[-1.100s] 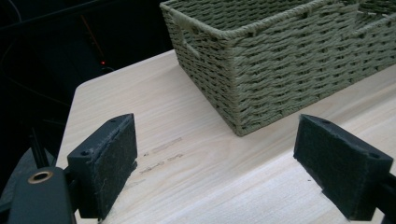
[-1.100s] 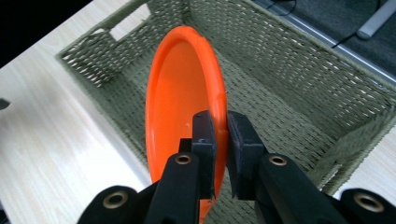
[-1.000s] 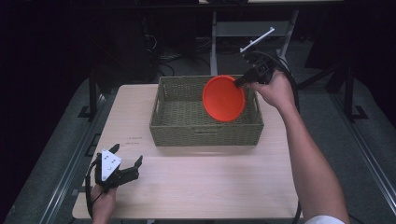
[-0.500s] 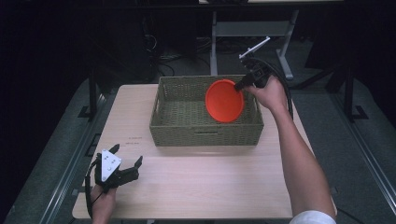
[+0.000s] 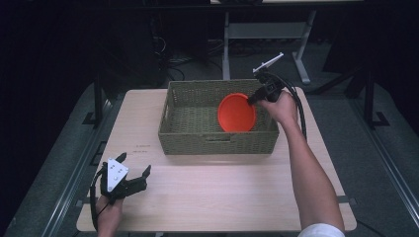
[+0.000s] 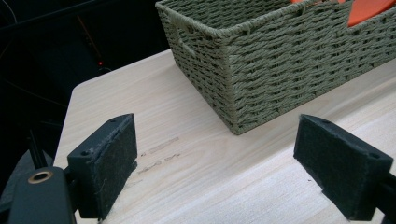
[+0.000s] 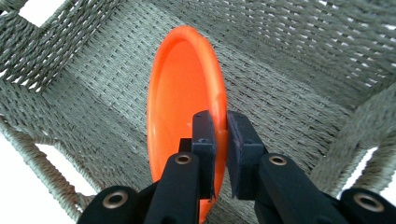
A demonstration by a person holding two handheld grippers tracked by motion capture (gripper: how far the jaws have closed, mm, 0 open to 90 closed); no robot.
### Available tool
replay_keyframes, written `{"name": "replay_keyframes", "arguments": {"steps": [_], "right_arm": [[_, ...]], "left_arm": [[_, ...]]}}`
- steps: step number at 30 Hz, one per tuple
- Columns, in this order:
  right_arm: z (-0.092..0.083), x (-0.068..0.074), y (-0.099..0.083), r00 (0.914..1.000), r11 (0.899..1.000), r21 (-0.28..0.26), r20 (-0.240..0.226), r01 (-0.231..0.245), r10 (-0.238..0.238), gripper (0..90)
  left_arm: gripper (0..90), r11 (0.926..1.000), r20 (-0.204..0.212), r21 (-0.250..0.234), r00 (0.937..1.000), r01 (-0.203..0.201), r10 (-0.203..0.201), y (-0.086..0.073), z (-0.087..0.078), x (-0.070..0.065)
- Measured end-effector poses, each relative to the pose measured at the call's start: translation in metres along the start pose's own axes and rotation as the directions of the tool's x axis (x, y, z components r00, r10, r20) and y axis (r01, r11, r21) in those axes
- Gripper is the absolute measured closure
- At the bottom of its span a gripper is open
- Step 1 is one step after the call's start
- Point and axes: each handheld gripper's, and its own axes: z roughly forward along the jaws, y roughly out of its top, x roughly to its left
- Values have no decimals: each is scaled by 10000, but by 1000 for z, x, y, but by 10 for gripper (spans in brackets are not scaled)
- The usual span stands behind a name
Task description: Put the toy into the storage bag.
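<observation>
- The right gripper [image 7: 218, 135] pinches the rim of the orange plate [image 5: 237, 112] between its two jaws.
- The plate stands on its edge inside the woven basket [image 5: 197, 143], near the right end.
- The left gripper [image 5: 133, 183] rests on the surface [image 5: 222, 197] with its jaws spread wide, holding nothing.

Table [image 5: 232, 197]: rectangular top in pale wood grain with rounded corners, filling the centre and lower part of the high view, dark floor around it. Woven basket [image 5: 217, 140]: olive-green, rectangular, with handle slots in its walls, standing directly on the tabletop in the upper middle of the frame. Faint dark scuff marks [image 6: 159, 145] on the wood at centre left of the left gripper view, near the basket's corner.
</observation>
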Motion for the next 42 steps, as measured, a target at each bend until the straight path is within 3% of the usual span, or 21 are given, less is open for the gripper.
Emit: {"name": "replay_keyframes", "arguments": {"steps": [13,22,25,42], "right_arm": [[29,-9,-18,9989,9986,234,-44,-471,472,821],[31,-9,-29,9963,9983,406,776,-411,378,814],[34,-4,-28,9884,9959,900,1512,19,-155,807],[46,-6,-28,9785,9890,1477,2049,-68,-238,768]], "left_arm": [[128,10000,7,-22,10000,6,-6,0,-1,0],[128,10000,27,-57,10000,-26,26,1,0,-2],[128,10000,34,-28,10000,-17,17,1,1,-2],[128,10000,-1,-35,10000,61,-61,1,2,-1]]}}
